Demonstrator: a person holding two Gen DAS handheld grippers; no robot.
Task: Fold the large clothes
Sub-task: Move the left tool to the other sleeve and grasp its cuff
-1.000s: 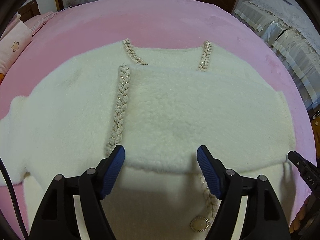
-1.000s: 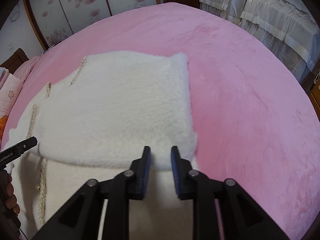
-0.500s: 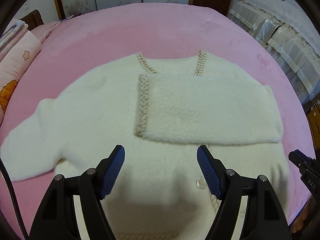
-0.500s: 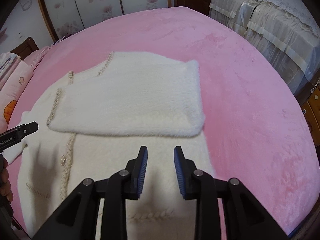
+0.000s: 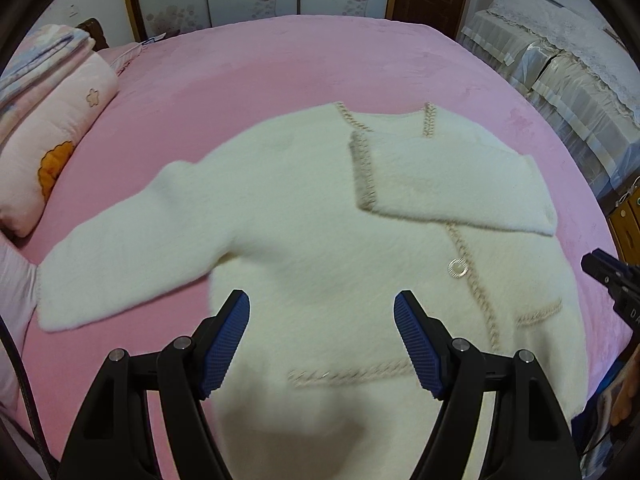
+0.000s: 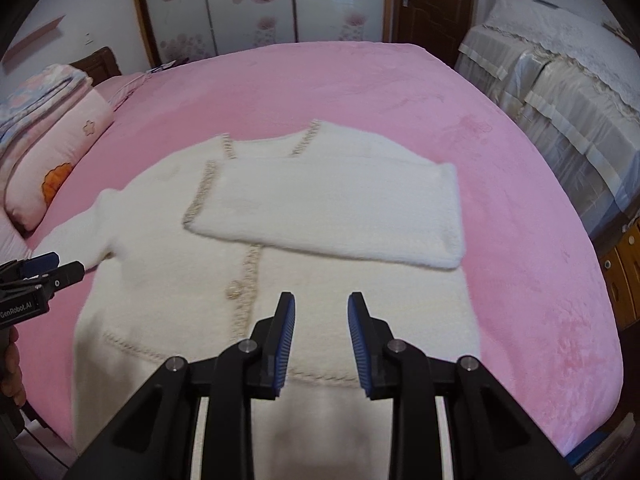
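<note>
A fluffy white cardigan (image 5: 312,240) with beige braided trim lies flat on the pink bed (image 5: 280,64); it also shows in the right wrist view (image 6: 168,296). Its right sleeve (image 5: 452,184) is folded across the chest, also seen from the right wrist (image 6: 332,208). Its left sleeve (image 5: 120,256) lies stretched out to the left. My left gripper (image 5: 322,340) is open and empty above the hem. My right gripper (image 6: 321,336) is open a little and empty above the lower right of the cardigan. Each gripper shows at the edge of the other's view.
Pink pillows and folded bedding (image 5: 48,120) lie at the left of the bed. A covered sofa (image 6: 560,92) stands at the right. Wardrobe doors (image 6: 248,4) and a brown door (image 6: 428,0) are at the back.
Both grippers have pulled back and up from the folded sleeve, so more of the cardigan shows. The right gripper's jaws have opened a bit wider. The sleeve stays folded.
</note>
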